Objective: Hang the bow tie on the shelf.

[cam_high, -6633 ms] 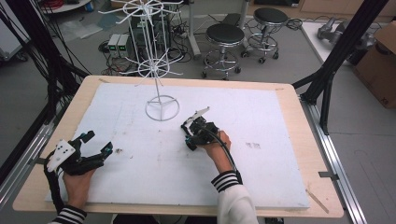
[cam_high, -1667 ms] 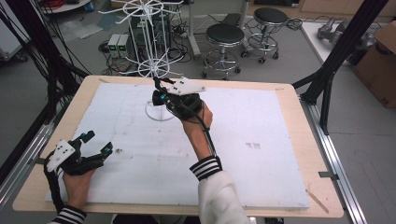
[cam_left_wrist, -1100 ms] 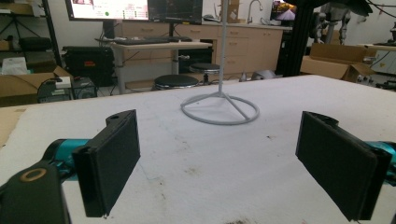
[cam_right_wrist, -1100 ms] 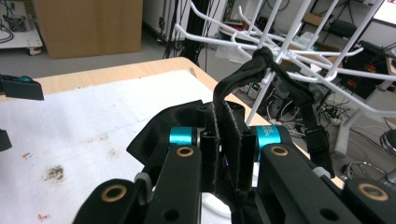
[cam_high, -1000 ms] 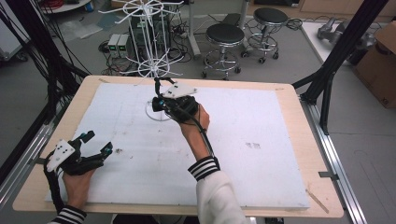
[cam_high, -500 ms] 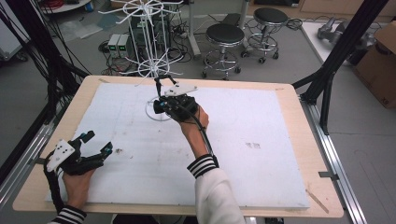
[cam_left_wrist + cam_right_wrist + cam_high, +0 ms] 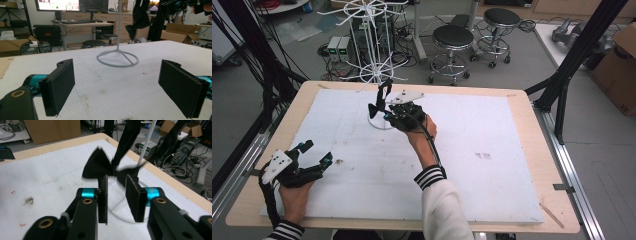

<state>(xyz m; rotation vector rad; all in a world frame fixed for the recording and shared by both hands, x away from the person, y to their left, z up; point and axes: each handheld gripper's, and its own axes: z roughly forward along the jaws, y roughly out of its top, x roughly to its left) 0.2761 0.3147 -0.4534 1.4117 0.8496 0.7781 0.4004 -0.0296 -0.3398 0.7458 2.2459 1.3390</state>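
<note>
A white wire rack [image 7: 373, 74] stands on its ring base [image 7: 117, 60] at the back left of the white board [image 7: 492, 125]. A black bow-shaped cloth piece [image 7: 100, 165] hangs on a black strap beside the rack's pole [image 7: 145, 147]; it also shows as the dark cloth [image 7: 385, 90]. My right gripper [image 7: 117, 179] is just short of the cloth. Its jaws have just been opening and stand apart with nothing between the pads. My left gripper [image 7: 318, 151] rests open at the board's front left, aimed at the rack.
The wooden table edge [image 7: 522, 95] frames the board. Black frame posts [image 7: 572, 50] rise at the table's corners. Behind the table are stools [image 7: 453, 37], cables and a cardboard box [image 7: 619, 60]. Small dirt marks [image 7: 483, 156] dot the board.
My right hand went from the board's middle to the rack, then sank a little beside the pole. Its jaws parted from the black cloth piece. The left hand has kept still.
</note>
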